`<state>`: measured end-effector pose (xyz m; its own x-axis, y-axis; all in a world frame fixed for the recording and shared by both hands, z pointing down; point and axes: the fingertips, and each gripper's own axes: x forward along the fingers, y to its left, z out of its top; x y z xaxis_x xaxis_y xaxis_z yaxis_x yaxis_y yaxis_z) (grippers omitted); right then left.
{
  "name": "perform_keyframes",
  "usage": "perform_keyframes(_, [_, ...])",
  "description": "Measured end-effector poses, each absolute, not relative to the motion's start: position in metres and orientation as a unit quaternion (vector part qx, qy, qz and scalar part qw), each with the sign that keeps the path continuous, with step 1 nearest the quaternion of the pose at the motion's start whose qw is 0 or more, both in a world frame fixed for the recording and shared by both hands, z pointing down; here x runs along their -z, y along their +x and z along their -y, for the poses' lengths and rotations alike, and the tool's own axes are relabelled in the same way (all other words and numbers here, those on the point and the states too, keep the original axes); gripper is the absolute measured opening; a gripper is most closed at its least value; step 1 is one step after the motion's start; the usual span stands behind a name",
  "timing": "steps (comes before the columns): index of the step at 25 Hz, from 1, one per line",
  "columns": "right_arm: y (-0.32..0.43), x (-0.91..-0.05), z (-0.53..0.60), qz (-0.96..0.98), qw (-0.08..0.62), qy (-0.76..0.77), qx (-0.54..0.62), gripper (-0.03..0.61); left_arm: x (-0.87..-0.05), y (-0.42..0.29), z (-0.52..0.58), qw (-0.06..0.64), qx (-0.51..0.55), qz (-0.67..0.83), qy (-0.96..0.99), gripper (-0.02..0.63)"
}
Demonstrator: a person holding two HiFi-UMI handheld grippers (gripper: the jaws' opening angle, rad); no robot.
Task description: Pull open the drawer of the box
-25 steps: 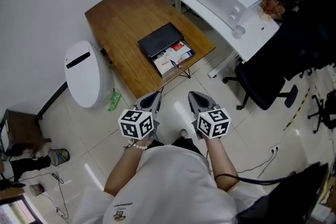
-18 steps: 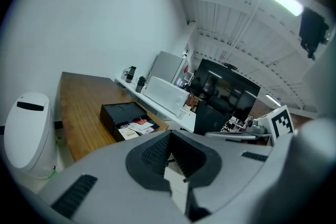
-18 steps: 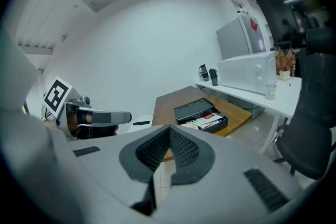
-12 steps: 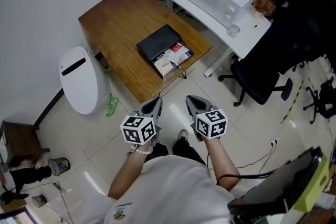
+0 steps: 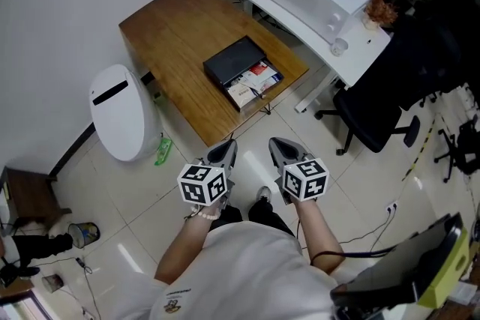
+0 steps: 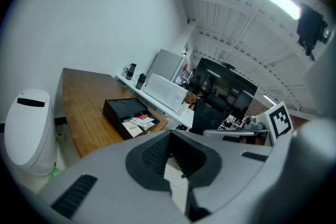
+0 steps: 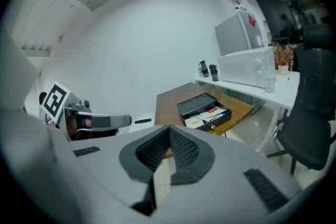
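The flat black box (image 5: pixel 234 58) lies on the brown wooden desk (image 5: pixel 172 26) at twelve o'clock, its paper-filled drawer (image 5: pixel 256 82) apparently out already. The left gripper (image 5: pixel 223 154) and right gripper (image 5: pixel 281 149) hang well short, jaws pressed together, empty. Any further pull should run straight. A white bin (image 5: pixel 120 112) at ten o'clock and a black chair (image 5: pixel 371 124) at two block nothing.
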<state>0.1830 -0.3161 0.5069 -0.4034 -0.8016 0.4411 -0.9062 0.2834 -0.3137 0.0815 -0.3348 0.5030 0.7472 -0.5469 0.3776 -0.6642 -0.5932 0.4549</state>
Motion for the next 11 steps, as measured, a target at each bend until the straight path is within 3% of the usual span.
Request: perform_keyframes(11, [0.1854,-0.4998,0.3144,0.794,0.096,0.544,-0.256,-0.012,-0.4995,0.0743,0.3338,0.285,-0.106,0.351,0.886,0.002])
